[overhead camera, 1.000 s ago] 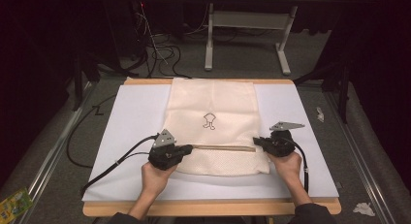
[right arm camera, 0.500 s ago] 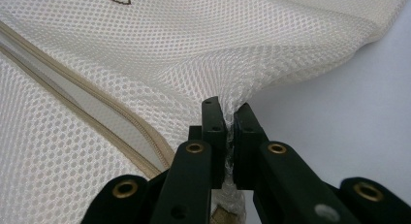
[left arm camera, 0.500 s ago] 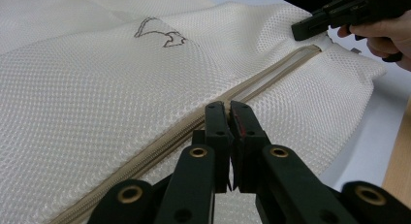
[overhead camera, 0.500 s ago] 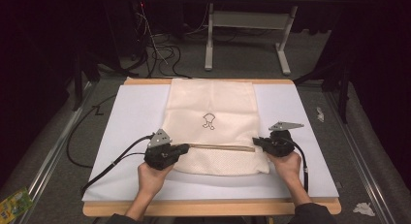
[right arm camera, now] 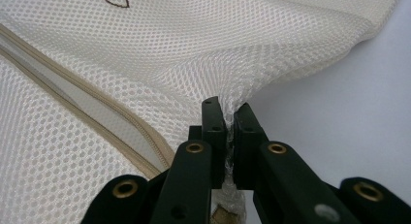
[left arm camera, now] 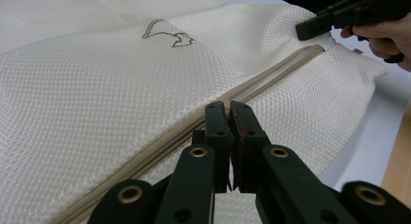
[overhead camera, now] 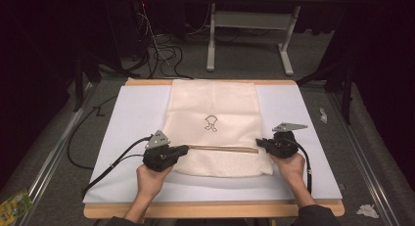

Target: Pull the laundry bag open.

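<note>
Mesh laundry bag (overhead camera: 215,123) flat on counter (overhead camera: 313,118). Left tongs (left arm camera: 228,112) clenched at zipper (left arm camera: 271,76), apparently on its pull; right tongs (right arm camera: 229,115) pinching mesh edge. Unzipping underway; next: steady pull along zipper, 2 grips firm.

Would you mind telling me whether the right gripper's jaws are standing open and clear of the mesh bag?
No: in the right gripper view the right gripper is shut, with a fold of the mesh bag pinched between its jaws.

Cream mesh bag (overhead camera: 215,108) on white sheet (overhead camera: 132,118) — tools at either end of its zipper (overhead camera: 222,148)
</note>
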Demonstrator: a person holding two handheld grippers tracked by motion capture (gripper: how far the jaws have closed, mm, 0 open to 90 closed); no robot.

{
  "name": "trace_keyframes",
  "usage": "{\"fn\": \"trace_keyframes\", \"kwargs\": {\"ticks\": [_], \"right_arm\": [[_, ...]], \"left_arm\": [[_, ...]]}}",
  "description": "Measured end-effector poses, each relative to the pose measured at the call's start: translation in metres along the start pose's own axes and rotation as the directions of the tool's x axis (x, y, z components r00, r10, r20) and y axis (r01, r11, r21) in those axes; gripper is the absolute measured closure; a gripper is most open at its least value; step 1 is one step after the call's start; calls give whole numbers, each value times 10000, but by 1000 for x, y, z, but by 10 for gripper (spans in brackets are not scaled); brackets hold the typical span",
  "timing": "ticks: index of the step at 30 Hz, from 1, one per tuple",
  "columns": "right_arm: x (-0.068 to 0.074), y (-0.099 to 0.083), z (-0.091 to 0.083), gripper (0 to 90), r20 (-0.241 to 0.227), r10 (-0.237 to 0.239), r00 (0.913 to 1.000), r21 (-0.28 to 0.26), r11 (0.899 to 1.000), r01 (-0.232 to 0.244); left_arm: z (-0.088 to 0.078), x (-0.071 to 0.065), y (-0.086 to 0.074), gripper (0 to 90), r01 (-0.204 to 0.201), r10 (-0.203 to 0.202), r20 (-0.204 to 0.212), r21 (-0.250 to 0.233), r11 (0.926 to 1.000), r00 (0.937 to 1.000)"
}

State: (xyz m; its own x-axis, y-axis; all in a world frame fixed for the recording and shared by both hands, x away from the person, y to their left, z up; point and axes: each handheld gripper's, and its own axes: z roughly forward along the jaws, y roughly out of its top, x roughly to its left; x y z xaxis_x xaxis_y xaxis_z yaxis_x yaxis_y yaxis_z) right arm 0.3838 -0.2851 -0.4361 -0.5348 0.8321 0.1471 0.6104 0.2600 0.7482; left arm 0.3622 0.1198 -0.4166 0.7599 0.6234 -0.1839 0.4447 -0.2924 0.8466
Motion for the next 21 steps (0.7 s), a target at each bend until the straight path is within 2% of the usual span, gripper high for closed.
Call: {"fn": "trace_keyframes", "kwargs": {"ticks": [10,13,21], "right_arm": [[1,1,0,878,58,-118,9999,29,9999,118],[0,0,-1,877,36,-27,10000,16,10000,27],[0,0,-1,878,111,-71,9999,1,10000,71]], "left_arm": [[-4,2,1,874,-35,35,-114,-42,10000,9999],[-8,4,0,874,98,-100,-139,-150,9998,9999],[-12,8,-1,874,100,-104,-241,-160,9998,9997]]}}
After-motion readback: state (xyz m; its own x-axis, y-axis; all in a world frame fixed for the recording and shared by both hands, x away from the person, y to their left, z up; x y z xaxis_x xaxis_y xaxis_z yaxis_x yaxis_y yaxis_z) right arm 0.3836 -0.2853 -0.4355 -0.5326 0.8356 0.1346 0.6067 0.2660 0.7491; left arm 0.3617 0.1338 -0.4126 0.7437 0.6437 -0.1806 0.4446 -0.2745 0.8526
